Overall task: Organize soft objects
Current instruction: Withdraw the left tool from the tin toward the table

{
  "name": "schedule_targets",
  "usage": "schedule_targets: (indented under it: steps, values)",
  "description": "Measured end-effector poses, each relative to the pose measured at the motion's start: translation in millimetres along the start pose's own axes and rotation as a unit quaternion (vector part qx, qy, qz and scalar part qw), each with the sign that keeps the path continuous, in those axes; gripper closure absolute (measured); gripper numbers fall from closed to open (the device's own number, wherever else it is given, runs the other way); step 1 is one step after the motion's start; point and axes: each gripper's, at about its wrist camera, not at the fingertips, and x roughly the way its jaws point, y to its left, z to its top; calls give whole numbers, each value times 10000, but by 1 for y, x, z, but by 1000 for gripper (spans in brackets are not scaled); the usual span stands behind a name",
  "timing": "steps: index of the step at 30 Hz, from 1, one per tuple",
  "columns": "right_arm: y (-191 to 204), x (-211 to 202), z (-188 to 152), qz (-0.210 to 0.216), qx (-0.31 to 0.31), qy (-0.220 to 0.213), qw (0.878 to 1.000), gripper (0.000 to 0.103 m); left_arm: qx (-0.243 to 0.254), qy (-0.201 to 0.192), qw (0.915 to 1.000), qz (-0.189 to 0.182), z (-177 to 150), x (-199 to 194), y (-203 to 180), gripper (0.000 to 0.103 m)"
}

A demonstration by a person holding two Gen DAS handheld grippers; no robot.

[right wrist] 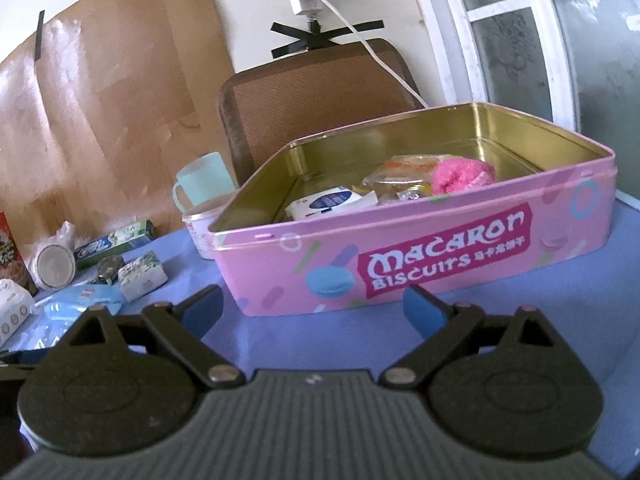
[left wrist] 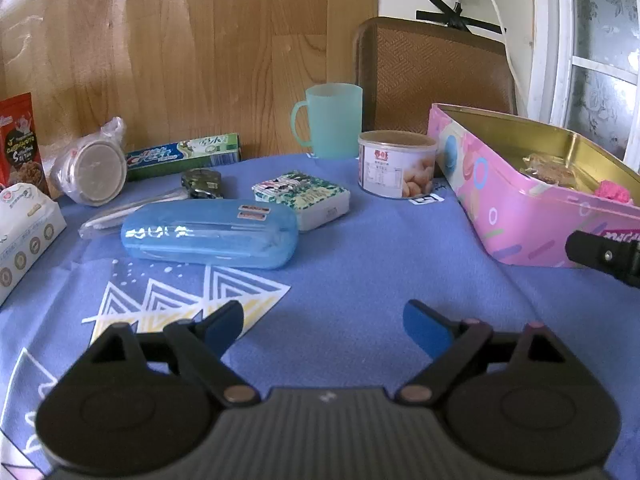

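Note:
A pink Macaron Biscuits tin [right wrist: 440, 264] stands open on the blue cloth; it also shows in the left wrist view [left wrist: 516, 216]. Inside lie a pink fluffy ball [right wrist: 460, 176], a clear snack packet [right wrist: 404, 176] and a white-blue pack [right wrist: 328, 202]. My right gripper [right wrist: 316, 308] is open and empty just in front of the tin. My left gripper [left wrist: 324, 326] is open and empty above bare cloth. A patterned tissue pack [left wrist: 302, 198] and a white tissue package [left wrist: 24, 228] lie further left.
A blue glasses case [left wrist: 210, 234], a toothpaste box [left wrist: 184, 156], a bagged lid [left wrist: 94, 172], a nut can [left wrist: 396, 164], a mint cup [left wrist: 330, 120] and a red snack bag [left wrist: 20, 140] stand on the table. A brown chair [left wrist: 432, 72] is behind.

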Motion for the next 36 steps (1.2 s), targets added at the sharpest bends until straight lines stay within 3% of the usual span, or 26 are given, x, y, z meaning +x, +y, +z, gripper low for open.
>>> schedule_targets:
  steps: [36]
  values:
    - [-8, -4, 1, 266, 168, -88, 9995, 5, -4, 36, 10000, 12, -1, 1, -1, 10]
